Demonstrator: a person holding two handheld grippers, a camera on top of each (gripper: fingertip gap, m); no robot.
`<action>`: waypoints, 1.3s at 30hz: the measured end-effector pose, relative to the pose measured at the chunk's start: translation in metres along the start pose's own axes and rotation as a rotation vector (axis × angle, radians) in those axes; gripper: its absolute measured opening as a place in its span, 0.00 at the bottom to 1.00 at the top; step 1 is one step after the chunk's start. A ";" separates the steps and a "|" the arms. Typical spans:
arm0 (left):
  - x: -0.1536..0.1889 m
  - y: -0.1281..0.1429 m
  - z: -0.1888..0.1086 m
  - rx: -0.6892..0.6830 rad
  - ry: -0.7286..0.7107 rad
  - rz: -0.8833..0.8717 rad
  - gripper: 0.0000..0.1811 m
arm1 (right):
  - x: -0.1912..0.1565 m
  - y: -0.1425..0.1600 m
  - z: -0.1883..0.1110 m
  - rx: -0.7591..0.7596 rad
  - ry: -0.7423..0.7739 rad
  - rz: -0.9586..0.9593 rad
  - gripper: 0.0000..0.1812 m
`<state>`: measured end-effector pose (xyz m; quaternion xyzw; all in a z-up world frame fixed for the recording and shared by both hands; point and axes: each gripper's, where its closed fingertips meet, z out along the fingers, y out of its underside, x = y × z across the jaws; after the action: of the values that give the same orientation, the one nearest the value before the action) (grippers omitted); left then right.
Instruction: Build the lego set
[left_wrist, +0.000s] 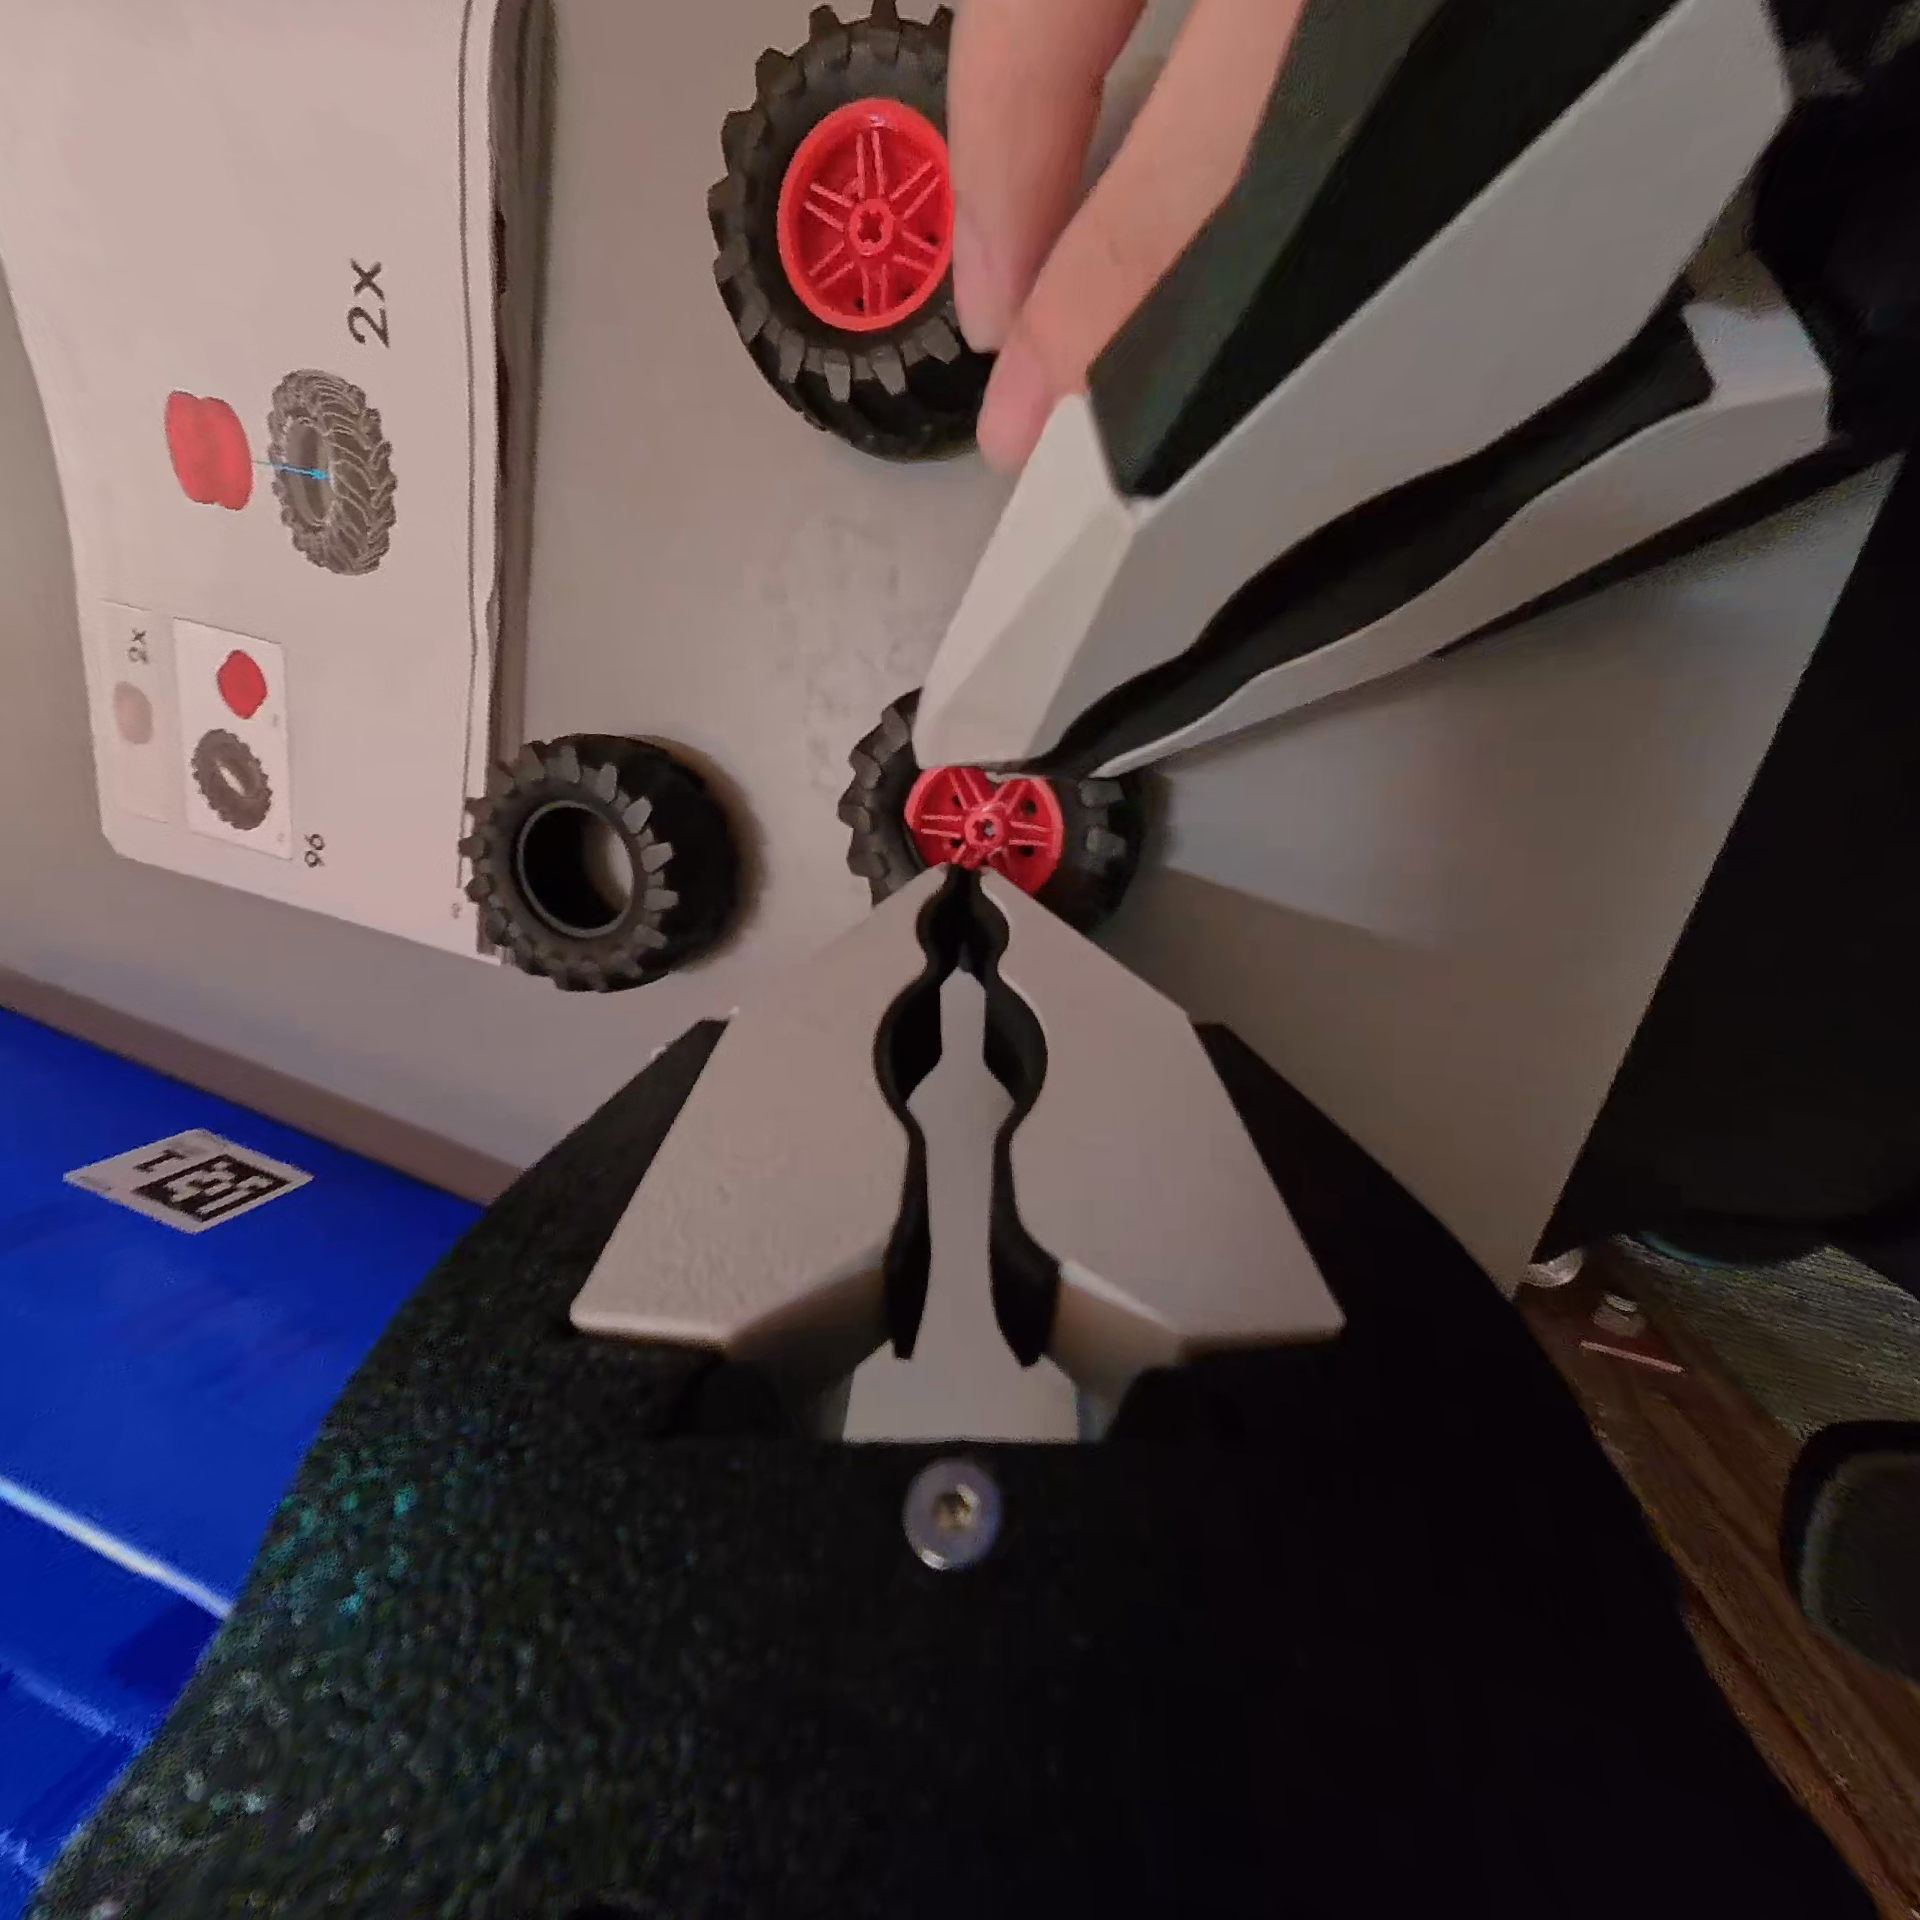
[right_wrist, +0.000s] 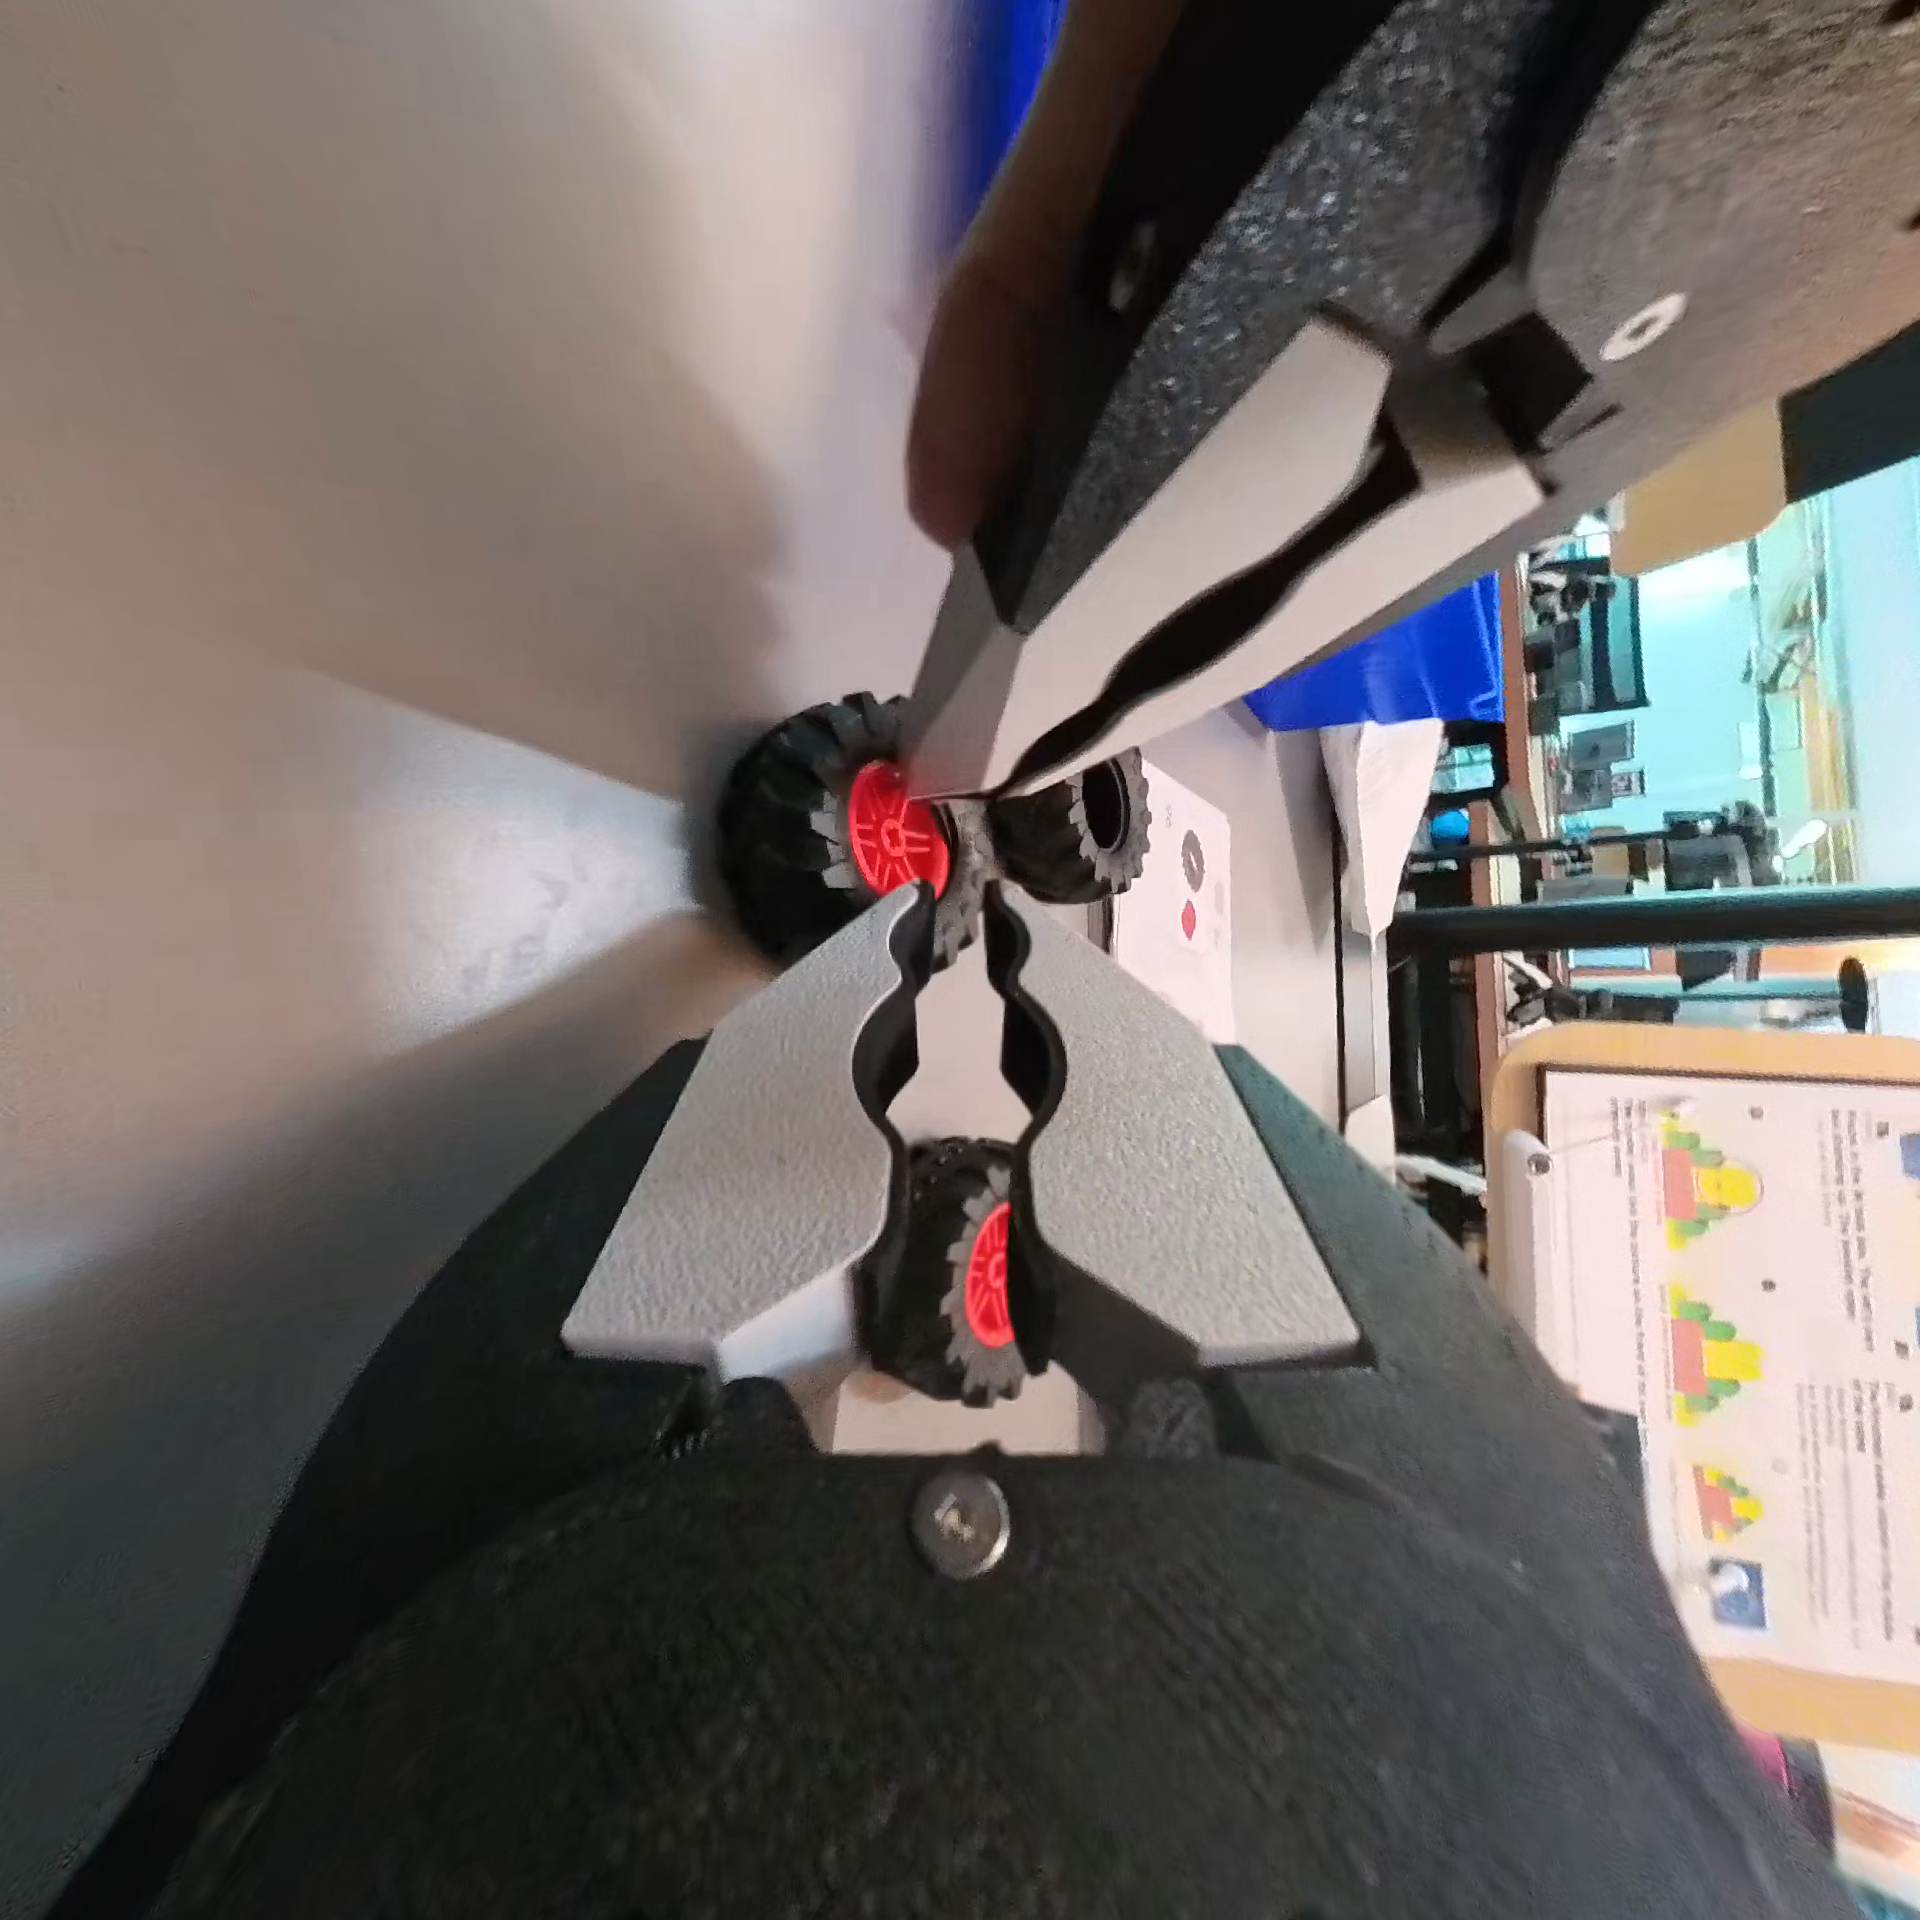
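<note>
Both tools press a red hub into a tyre on the desk

The left tool (left_wrist: 961, 878) and right tool (left_wrist: 1013, 764) meet tip to tip over the hub (left_wrist: 982, 826), each pressed together with nothing pinched, seemingly used as blunt pushers to seat it in its tyre (left_wrist: 1101, 831), which lies flat on the desk (left_wrist: 665, 582) so the desk takes the push. An empty tyre (left_wrist: 597, 862) waits just beside, overlapping the booklet (left_wrist: 260, 416) open at this step; a finished wheel (left_wrist: 852, 229) lies farther off, behind a hand (left_wrist: 1039, 208). The right wrist view shows that wheel through its tool's gap
</note>
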<state>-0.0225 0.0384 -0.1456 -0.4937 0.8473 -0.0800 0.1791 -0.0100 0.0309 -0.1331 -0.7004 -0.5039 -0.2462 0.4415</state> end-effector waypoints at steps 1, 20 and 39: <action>-0.002 0.000 -0.001 -0.004 -0.013 -0.003 0.00 | 0.000 0.000 0.001 0.007 -0.012 -0.009 0.04; -0.011 0.006 0.003 -0.144 -0.036 -0.288 0.00 | -0.009 -0.003 0.004 -0.007 -0.106 -0.152 0.00; -0.012 0.006 0.008 -0.286 0.124 -0.300 0.00 | -0.010 -0.007 0.005 0.027 -0.122 -0.171 0.00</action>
<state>-0.0192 0.0521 -0.1521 -0.6286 0.7765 -0.0147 0.0408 -0.0201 0.0312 -0.1406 -0.6625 -0.5910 -0.2331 0.3968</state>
